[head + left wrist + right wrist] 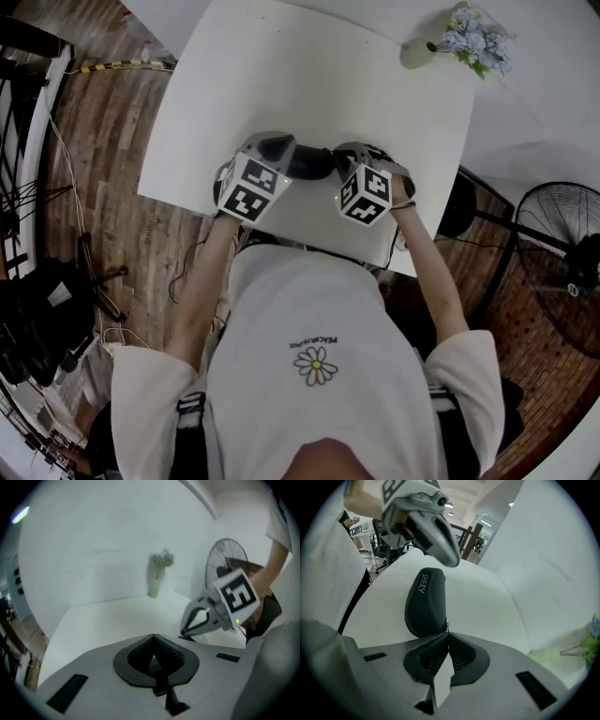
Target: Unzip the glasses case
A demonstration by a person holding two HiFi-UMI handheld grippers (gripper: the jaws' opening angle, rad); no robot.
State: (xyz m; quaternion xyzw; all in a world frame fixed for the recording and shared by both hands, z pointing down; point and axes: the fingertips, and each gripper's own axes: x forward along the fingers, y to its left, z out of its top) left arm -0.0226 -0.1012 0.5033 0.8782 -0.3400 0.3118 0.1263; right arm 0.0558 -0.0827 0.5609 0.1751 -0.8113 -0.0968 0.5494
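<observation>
Right gripper (446, 632) is pinched shut, tips at the near end of the dark glasses case (424, 602) lying on the white table (487, 597). The case looks light, stiff-shelled and smooth, so it will likely skate unless its body is pinned while the zip pull, too small to make out, is taken. Beyond, the left gripper (451, 558) hangs closed and empty over its far end.

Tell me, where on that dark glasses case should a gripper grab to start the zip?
Pinch the small zipper pull at the rounded end of the glasses case nearest the right gripper, coming in from that end, along the case's length. The shell is smooth and domed, so jaws would probably slip; the pull is the one thin part sticking out.
</observation>
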